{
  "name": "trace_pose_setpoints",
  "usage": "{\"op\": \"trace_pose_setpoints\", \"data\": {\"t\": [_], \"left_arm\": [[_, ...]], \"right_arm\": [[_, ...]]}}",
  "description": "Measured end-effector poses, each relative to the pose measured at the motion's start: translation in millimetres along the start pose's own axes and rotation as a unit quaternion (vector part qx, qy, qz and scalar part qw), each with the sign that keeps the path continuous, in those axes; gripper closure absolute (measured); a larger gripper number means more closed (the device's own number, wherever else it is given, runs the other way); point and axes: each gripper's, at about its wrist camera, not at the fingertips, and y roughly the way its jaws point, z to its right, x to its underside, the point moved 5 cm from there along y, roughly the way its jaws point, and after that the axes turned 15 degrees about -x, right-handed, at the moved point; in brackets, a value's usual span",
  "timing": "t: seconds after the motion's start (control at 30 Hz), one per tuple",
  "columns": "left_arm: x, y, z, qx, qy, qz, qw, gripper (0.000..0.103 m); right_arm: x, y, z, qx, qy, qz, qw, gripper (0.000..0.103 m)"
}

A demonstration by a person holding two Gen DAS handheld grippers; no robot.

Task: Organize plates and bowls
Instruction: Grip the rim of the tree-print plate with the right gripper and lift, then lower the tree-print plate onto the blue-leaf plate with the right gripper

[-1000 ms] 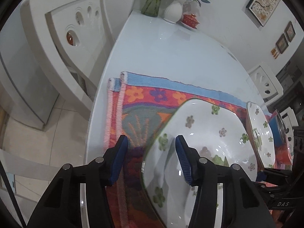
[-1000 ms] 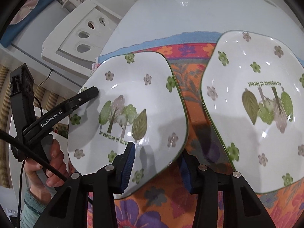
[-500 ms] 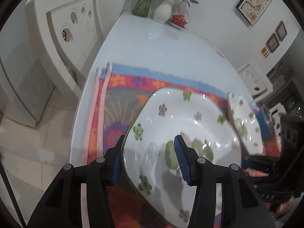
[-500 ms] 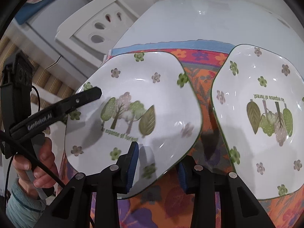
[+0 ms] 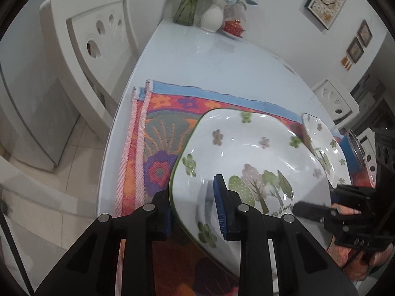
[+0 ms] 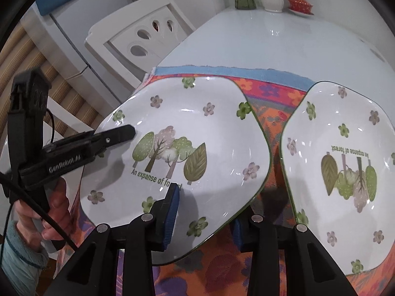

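Left tongs (image 5: 195, 209) have just closed onto the forest-print plate (image 6: 177, 153) rim; right tongs (image 6: 205, 215) also clamp it; lift appears ready.

"An expanse of forest" on both plates (image 6: 187, 148) (partly hidden); apparently "GenRobot.AI" on the left tool (image 6: 81, 148).

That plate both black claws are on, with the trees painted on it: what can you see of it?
The plate is glossy white, squarish with rounded corners and a thin green rim, scattered with small flowers around painted trees captioned "An expanse of forest". It sits tilted above the floral cloth. The left gripper, whose jaws have just been closing, clamps one edge; the right gripper clamps another.
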Motion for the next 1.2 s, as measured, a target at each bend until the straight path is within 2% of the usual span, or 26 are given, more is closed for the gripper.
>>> {"op": "trace_pose_setpoints", "data": {"t": [0.1,0.23,0.4,0.7,0.97,1.2], "left_arm": [[6,-15,5,0.01,0.005,0.009,0.9999,0.079],[15,-29,11,0.002,0.018,0.014,0.9997,0.079],[23,-41,3,0.005,-0.001,0.014,0.9999,0.079],[32,-73,8,0.001,0.005,0.03,0.9996,0.079],[41,-129,30,0.002,0.022,0.066,0.9975,0.079],[73,-175,50,0.01,0.025,0.08,0.9964,0.079]], "right_arm": [[6,-8,-4,0.002,-0.024,-0.004,1.0,0.067],[11,-17,-3,-0.02,-0.024,-0.009,0.999,0.068],[18,-21,-17,-0.023,-0.041,-0.012,0.999,0.068],[33,-42,-36,-0.038,-0.05,-0.005,0.998,0.068],[52,-94,-57,-0.038,-0.065,0.02,0.997,0.068],[96,-138,-82,-0.031,-0.07,0.03,0.997,0.068]]}}
